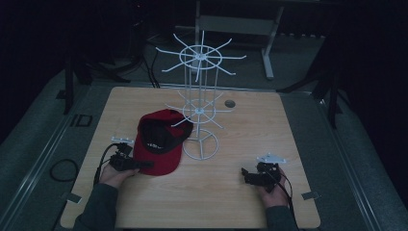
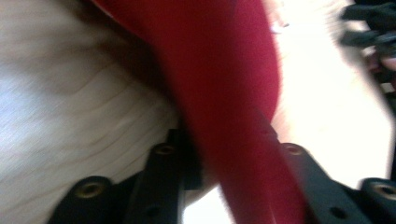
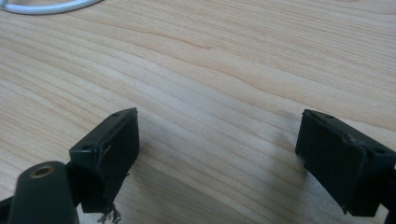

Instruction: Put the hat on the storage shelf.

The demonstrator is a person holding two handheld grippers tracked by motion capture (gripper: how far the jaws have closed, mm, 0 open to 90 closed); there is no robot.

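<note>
Tongs in the left hand (image 1: 129,164) pinch the brim of the red cap (image 1: 160,140): in the left gripper view the red brim (image 2: 233,116) runs between the two black jaws, which press on it from both sides. The cap lies on the wooden table (image 1: 240,202), left of the middle, its brim pointing toward the person and its crown leaning against the foot of the white wire rack (image 1: 201,108). The right tongs (image 1: 246,174) rest low over the table near its right front, well apart from the cap, jaws standing wide with bare wood between them. In the right gripper view, part of the rack's white base ring (image 3: 46,6) shows at the top left corner.
</note>
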